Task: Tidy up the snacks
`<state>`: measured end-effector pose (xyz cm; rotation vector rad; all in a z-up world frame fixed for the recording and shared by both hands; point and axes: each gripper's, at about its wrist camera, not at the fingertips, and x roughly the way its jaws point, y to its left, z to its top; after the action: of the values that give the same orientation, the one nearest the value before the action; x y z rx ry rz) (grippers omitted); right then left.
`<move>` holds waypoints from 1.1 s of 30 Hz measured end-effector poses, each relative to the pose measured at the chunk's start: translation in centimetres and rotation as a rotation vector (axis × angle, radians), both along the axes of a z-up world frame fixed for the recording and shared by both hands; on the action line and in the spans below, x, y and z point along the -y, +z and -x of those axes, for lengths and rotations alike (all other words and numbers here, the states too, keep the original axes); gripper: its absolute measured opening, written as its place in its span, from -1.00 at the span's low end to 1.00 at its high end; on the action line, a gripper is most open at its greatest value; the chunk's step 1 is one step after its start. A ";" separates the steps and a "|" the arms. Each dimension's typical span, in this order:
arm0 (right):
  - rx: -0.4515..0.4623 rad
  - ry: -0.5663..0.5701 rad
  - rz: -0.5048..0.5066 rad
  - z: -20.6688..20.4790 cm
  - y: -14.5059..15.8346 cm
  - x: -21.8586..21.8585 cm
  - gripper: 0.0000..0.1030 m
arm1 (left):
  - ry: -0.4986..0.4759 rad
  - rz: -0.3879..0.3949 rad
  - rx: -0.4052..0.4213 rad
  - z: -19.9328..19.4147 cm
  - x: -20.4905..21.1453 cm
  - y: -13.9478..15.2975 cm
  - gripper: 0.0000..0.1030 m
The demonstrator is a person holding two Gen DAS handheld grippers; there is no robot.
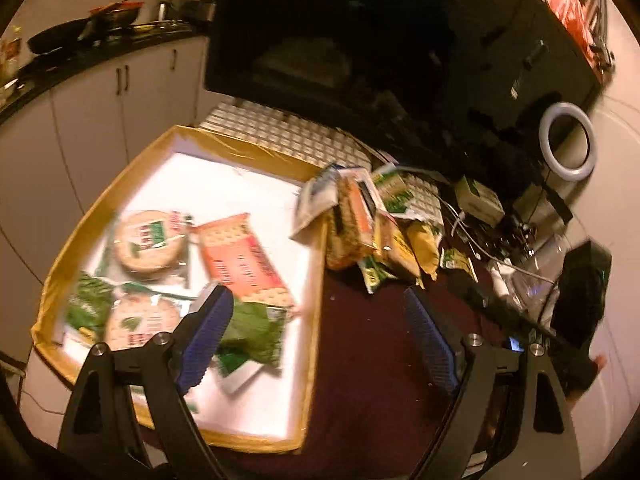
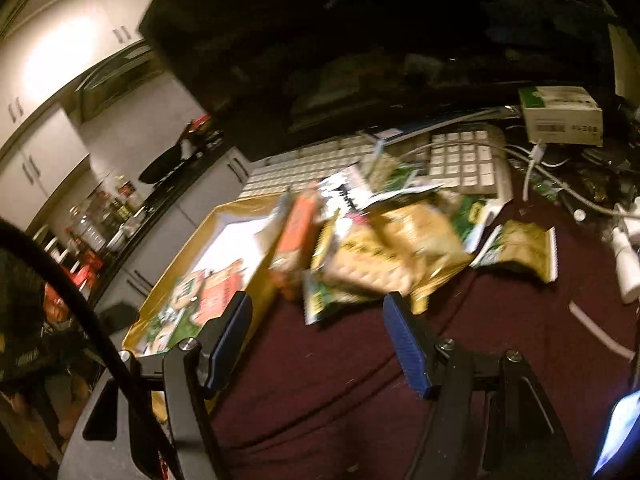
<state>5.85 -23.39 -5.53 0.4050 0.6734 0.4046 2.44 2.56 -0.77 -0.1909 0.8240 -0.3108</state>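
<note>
A gold-rimmed tray (image 1: 318, 280) with a white floor holds two round cracker packs (image 1: 150, 246), an orange cracker pack (image 1: 244, 264) and green packets (image 1: 252, 334). Beside its right rim lies a pile of snack packets (image 1: 368, 220) on the maroon cloth. My left gripper (image 1: 318, 330) hangs open above the tray's right edge, nothing between its blue pads. In the right wrist view the pile (image 2: 372, 248) lies ahead, with the tray (image 2: 264, 276) to its left. My right gripper (image 2: 316, 338) stands open over the cloth just short of the pile, holding nothing.
A white keyboard (image 1: 288, 136) and a dark monitor (image 1: 360, 32) stand behind the tray. A ring light (image 1: 568, 140), a small green-and-white box (image 2: 560, 114), cables (image 2: 532, 160) and a lone yellow packet (image 2: 520, 250) crowd the right. Kitchen cabinets (image 1: 100, 92) lie at the left.
</note>
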 end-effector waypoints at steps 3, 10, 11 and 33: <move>-0.025 -0.047 0.000 -2.1 0.0 1.6 0.33 | -0.022 -0.003 0.000 0.1 1.0 0.1 0.69; -0.139 -0.138 -0.050 -7.1 -2.4 3.9 0.33 | -0.064 -0.017 -0.017 -0.3 2.8 -0.2 0.69; -0.149 -0.145 -0.066 -7.2 -2.8 4.1 0.33 | -0.069 -0.019 -0.024 -0.5 3.0 -0.3 0.69; -0.131 -0.164 -0.057 -6.7 -3.6 4.4 0.00 | -0.213 -0.094 -0.138 -5.3 8.8 -1.6 0.68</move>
<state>12.57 -27.82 -9.08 0.5400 0.7517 0.2436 7.72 -6.19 -2.35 -0.0366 0.9957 -0.4620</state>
